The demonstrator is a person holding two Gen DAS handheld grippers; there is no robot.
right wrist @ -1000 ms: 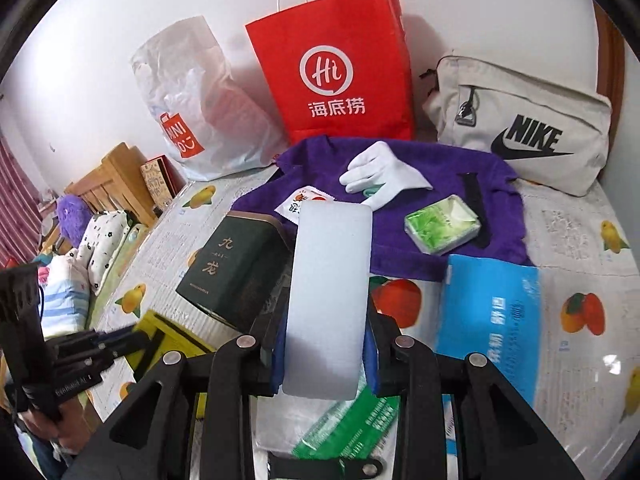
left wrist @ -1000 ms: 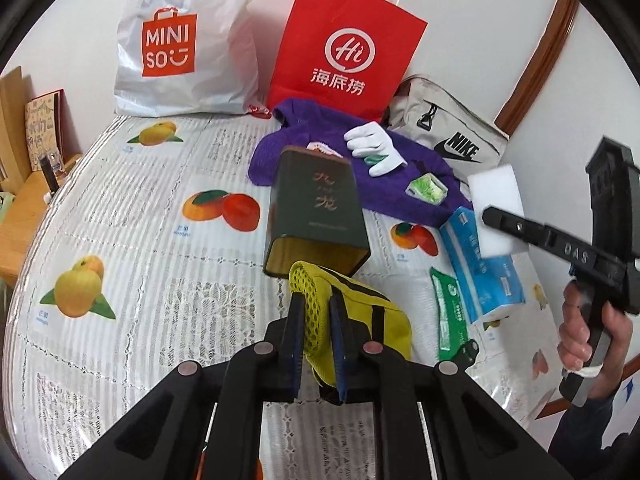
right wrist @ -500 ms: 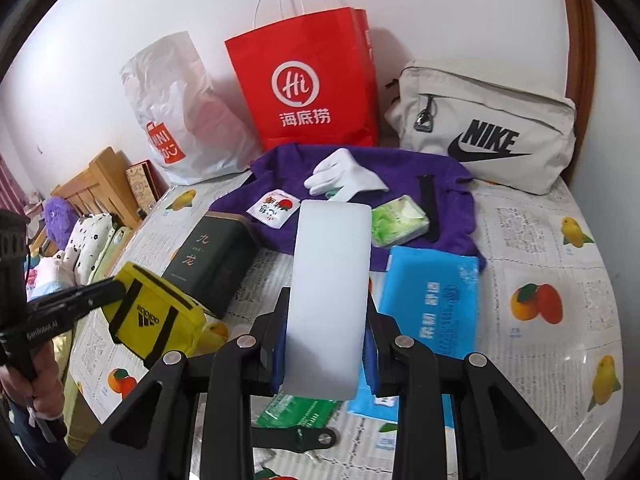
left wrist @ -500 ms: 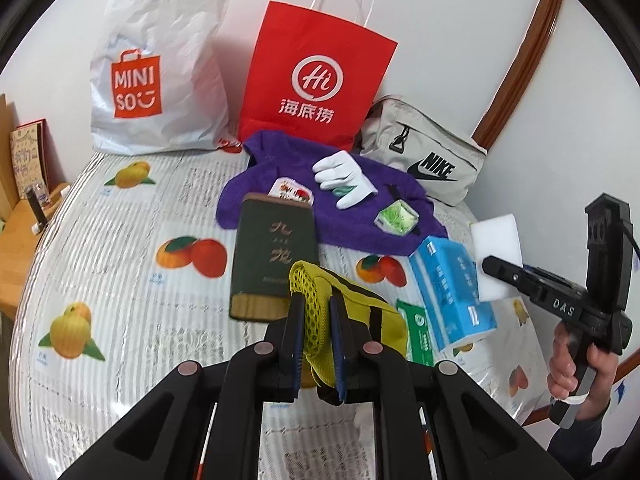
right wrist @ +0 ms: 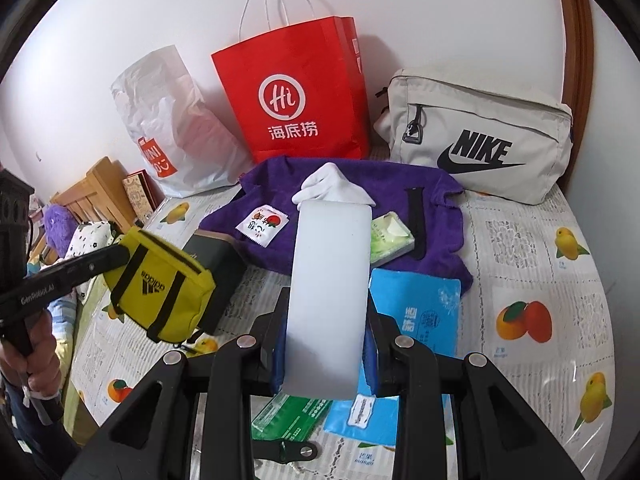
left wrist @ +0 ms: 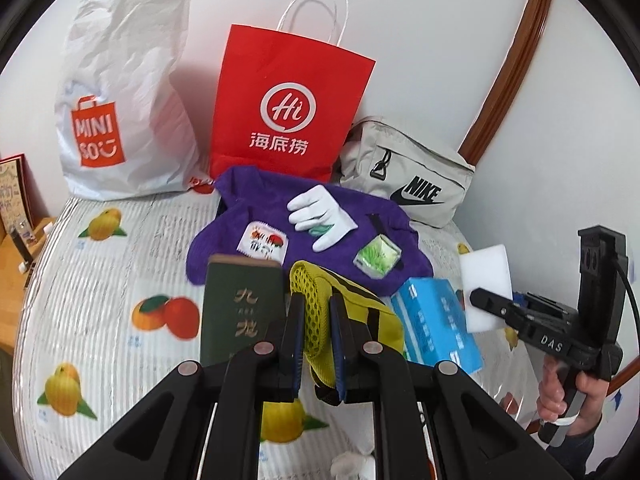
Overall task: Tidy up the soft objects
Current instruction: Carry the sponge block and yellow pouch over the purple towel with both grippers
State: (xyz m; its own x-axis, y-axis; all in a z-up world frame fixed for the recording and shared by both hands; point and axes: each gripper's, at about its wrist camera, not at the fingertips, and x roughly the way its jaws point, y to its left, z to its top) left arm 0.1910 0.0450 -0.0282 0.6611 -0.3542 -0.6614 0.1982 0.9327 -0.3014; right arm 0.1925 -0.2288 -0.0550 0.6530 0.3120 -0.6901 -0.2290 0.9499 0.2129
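My left gripper (left wrist: 316, 328) is shut on a small yellow Adidas pouch (left wrist: 344, 316), lifted above the table; from the right wrist the pouch (right wrist: 160, 284) hangs at the left. My right gripper (right wrist: 326, 336) is shut on a white sponge block (right wrist: 330, 292), held up over the table; the left wrist view shows that sponge (left wrist: 486, 284) at the right. A purple towel (right wrist: 352, 184) lies at the back with a white glove (left wrist: 320, 216), a green tissue pack (left wrist: 376, 258) and a small sachet (left wrist: 262, 242) on it.
A dark green tin (left wrist: 236, 312) and a blue tissue pack (left wrist: 436, 324) lie on the fruit-print tablecloth (left wrist: 100, 288). A red paper bag (left wrist: 288, 108), a white Miniso bag (left wrist: 120, 112) and a beige Nike bag (right wrist: 480, 144) stand along the wall. A green wipes pack (right wrist: 292, 416) lies near the front.
Both grippers rose and drew back from the table, the left with the yellow pouch, the right with the sponge. Things on the table look smaller and farther.
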